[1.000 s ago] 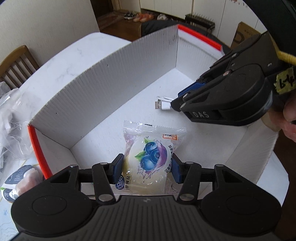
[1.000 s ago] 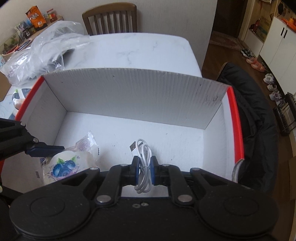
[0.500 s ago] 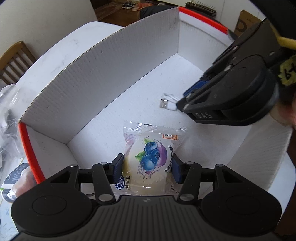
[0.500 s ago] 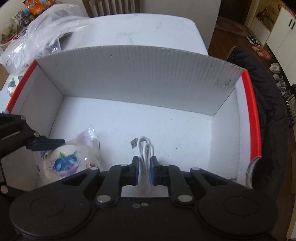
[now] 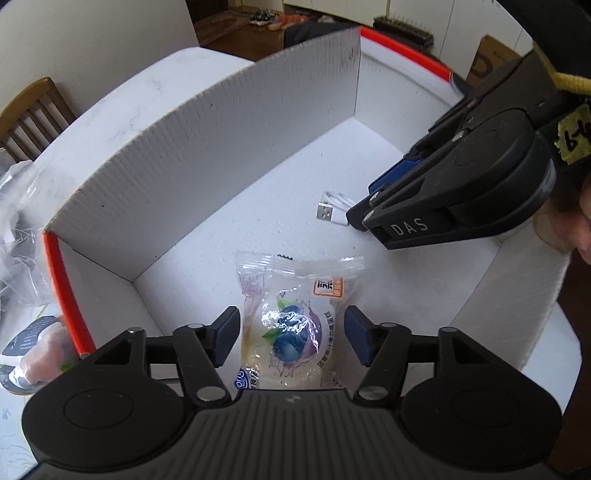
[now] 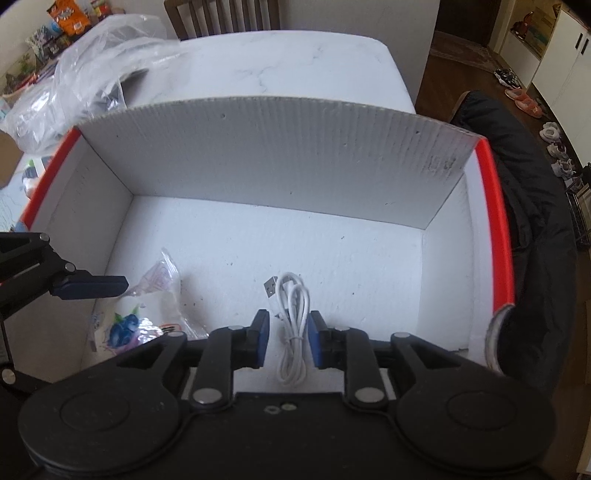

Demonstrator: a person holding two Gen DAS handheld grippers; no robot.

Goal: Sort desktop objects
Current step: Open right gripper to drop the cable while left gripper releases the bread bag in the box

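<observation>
A clear snack packet point(image 5: 291, 325) printed with blueberries lies on the floor of a white corrugated box point(image 5: 221, 147) with red-edged ends. My left gripper point(image 5: 291, 334) straddles it; its jaws are opening and the blue pads stand clear of the wrapper on both sides. A coiled white USB cable point(image 6: 293, 321) lies on the box floor further right. My right gripper point(image 6: 289, 339) is over it, jaws opening, with gaps between the pads and the cable. In the right wrist view the packet point(image 6: 136, 317) lies under a left finger point(image 6: 88, 286).
The box sits on a white marble table point(image 6: 295, 62). A crumpled clear plastic bag point(image 6: 92, 81) lies beyond its left end, with a wooden chair point(image 6: 221, 18) behind. A black jacket point(image 6: 524, 206) hangs past the right end. More packets point(image 5: 33, 343) lie outside the box.
Both grippers' jaws have parted. The left let go of the blueberry packet and the right let go of the cable; both things now rest on the box floor.
</observation>
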